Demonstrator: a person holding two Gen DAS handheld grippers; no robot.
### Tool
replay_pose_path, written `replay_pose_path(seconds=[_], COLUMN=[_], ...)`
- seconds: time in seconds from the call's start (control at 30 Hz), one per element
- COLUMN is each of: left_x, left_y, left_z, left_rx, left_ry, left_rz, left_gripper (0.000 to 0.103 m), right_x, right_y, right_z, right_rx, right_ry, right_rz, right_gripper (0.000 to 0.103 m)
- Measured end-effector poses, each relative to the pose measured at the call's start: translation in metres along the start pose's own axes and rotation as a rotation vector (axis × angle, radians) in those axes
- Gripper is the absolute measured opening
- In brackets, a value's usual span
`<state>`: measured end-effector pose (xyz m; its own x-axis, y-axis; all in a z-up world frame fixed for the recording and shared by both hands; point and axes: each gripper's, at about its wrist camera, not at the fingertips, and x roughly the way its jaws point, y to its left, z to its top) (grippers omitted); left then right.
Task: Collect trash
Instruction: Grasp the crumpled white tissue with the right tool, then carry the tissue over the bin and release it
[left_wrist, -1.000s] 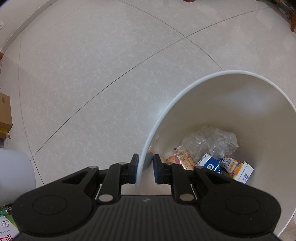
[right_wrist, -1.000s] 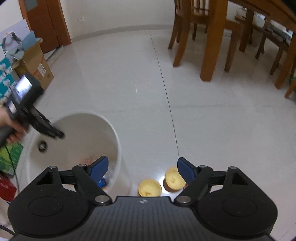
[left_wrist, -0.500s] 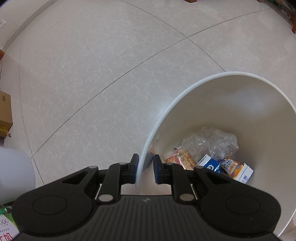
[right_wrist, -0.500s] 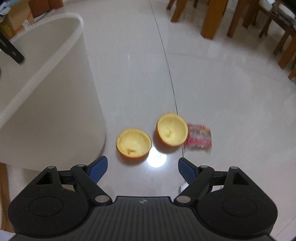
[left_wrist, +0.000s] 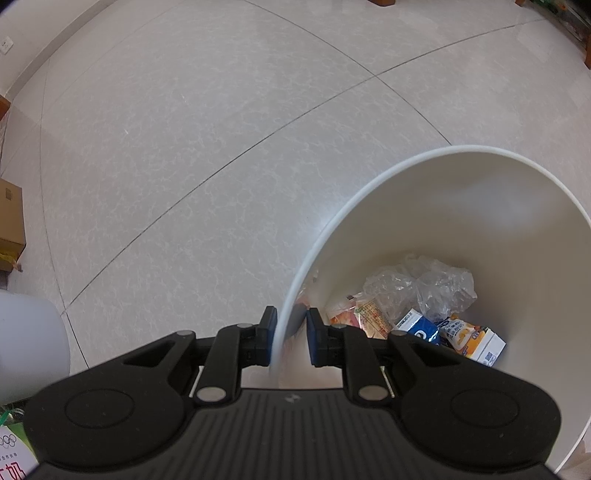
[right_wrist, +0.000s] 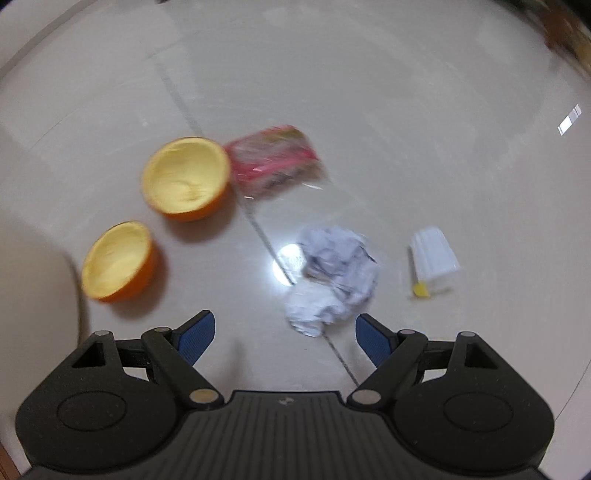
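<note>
My left gripper (left_wrist: 289, 334) is shut on the rim of the white trash bin (left_wrist: 461, 192), one finger outside the wall and one inside. At the bin's bottom lie a clear plastic bag (left_wrist: 428, 280), snack wrappers (left_wrist: 369, 314) and small cartons (left_wrist: 476, 338). My right gripper (right_wrist: 284, 334) is open and low over the floor. Just ahead of it lies crumpled white paper (right_wrist: 332, 277). Two hollow orange peel halves (right_wrist: 118, 260) (right_wrist: 186, 179) sit to the left, a red wrapper (right_wrist: 273, 160) lies beyond, and a small white packet (right_wrist: 434, 260) is at right.
The white bin wall (right_wrist: 33, 258) fills the left edge of the right wrist view. A cardboard box (left_wrist: 11, 218) and a pale round object (left_wrist: 29, 339) stand at the left of the left wrist view. Pale tiled floor (left_wrist: 221, 129) stretches ahead.
My right gripper has swung away from the bin and dropped toward the floor, bringing the crumpled paper and white packet into view. The left gripper keeps its hold on the rim.
</note>
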<state>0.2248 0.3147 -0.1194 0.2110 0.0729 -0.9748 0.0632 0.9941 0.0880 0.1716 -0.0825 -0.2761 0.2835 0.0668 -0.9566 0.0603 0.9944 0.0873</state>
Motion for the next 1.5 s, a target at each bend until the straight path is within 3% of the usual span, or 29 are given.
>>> replay_pose_path(seconds=[0.27,0.47,0.63,0.87,1.13,1.5], left_x=[-0.001,-0.001,-0.001,-0.002,-0.001,-0.001], left_y=[0.003,0.004,0.004,0.004,0.005,0.005], left_z=[0.0,0.0,0.0,0.0,0.0,0.002], left_rx=[-0.006,-0.007,-0.006,-0.005,-0.009,-0.001], left_ry=[0.003,0.003,0.002,0.002,0.009,0.013], left_rz=[-0.008,-0.011,-0.012,-0.011,-0.018,-0.02], left_gripper=[0.015,0.015,0.015,0.015,0.015,0.015], right_x=[0.028,0.04,0.042,0.027,-0.037,-0.18], right_y=[-0.012,-0.015,-0.019,-0.017,0.012,0.085], right_z=[0.011,0.014,0.013,0.013,0.016,0.039], right_rx=[0.143,0.187,0.212,0.152,-0.055,-0.338], right_ry=[0.011,0.039,0.052,0.081,0.108,-0.005], right_rz=[-0.012,-0.044,-0.051,-0.052,-0.011,0.133], right_gripper=[0.084,0.062,0.035,0.031,0.031,0.032])
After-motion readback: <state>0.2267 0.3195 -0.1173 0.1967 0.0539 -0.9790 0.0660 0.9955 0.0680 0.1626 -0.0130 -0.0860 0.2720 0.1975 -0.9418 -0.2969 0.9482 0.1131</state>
